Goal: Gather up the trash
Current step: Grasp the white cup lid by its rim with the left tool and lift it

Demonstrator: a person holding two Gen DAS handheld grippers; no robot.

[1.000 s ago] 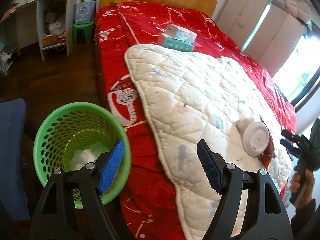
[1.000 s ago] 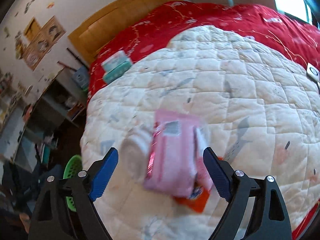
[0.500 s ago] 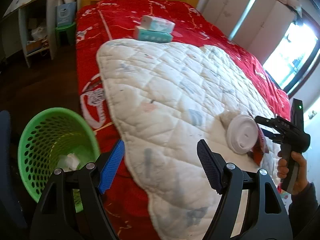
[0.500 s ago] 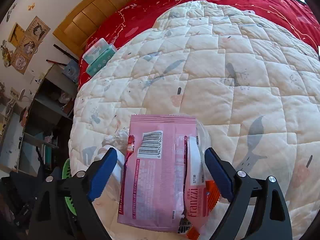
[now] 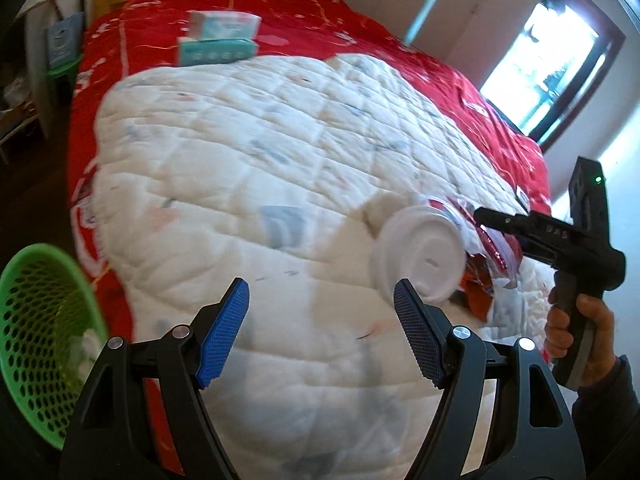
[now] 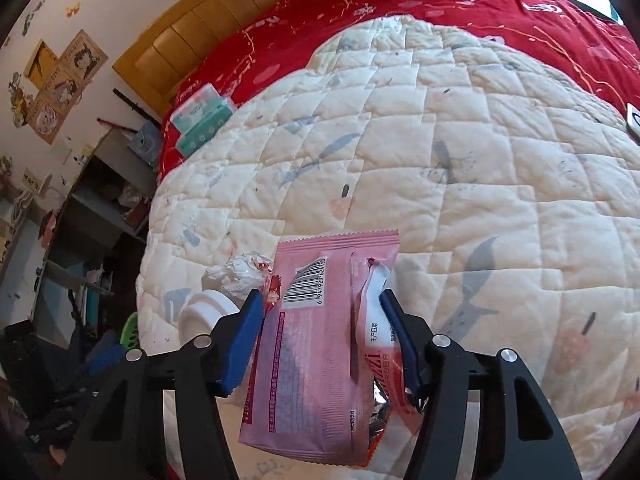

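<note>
Two tongs, right tongs (image 6: pixel 322 310) closing around one pink wrapper (image 6: pixel 320 344), one green basket (image 5: pixel 40 344)

Right tool (image 6: pixel 320 320) closing — left tool (image 5: pixel 320 324) agape.

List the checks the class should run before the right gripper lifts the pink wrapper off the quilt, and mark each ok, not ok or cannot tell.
1. Pink wrapper between the right gripper pads: ok, and the jaws are closing.
2. Pads pressing firmly on the wrapper: cannot tell.
3. Only the pink wrapper caught: not ok; a red-and-white wrapper sits inside the jaws too.
4. Left gripper free: ok, open and empty above the quilt.
5. Green basket reachable: ok, beside the bed.
6. Other trash left: not ok; white lidded cup and crumpled paper remain.
</note>
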